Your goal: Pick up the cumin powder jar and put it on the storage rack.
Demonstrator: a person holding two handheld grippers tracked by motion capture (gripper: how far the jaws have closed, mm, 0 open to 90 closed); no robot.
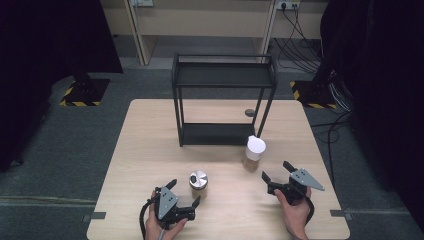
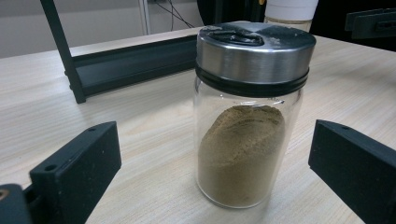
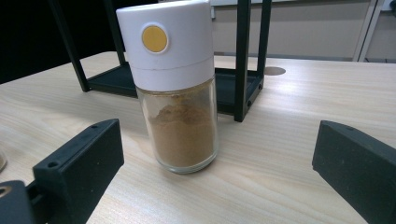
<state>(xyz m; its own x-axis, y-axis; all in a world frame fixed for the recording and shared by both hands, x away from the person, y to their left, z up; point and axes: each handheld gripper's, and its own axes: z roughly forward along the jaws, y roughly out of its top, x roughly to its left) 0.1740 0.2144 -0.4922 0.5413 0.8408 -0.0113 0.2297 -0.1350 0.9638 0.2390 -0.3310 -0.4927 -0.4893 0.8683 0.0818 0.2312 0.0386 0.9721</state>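
A pale wooden worktop point(image 1: 150, 150) carries a black two-tier metal rack point(image 1: 222, 100) toward its far side. Just beside the rack's near right leg stands a white-capped spice jar point(image 1: 255, 149), upright, with brown powder inside. A steel-lidded glass jar point(image 1: 198, 181) of tan powder stands nearer the front edge. The left gripper point(image 1: 185, 192) faces it, jaws spread wide, touching nothing. The right gripper point(image 1: 276, 170) faces the white-capped jar, jaws likewise released.

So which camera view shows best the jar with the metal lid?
The left gripper view: the jar with the metal lid stands close and whole there, brown powder visible through the glass. The high view shows it small from above, mostly its lid. The right gripper view gives, at most, a sliver at its left edge.
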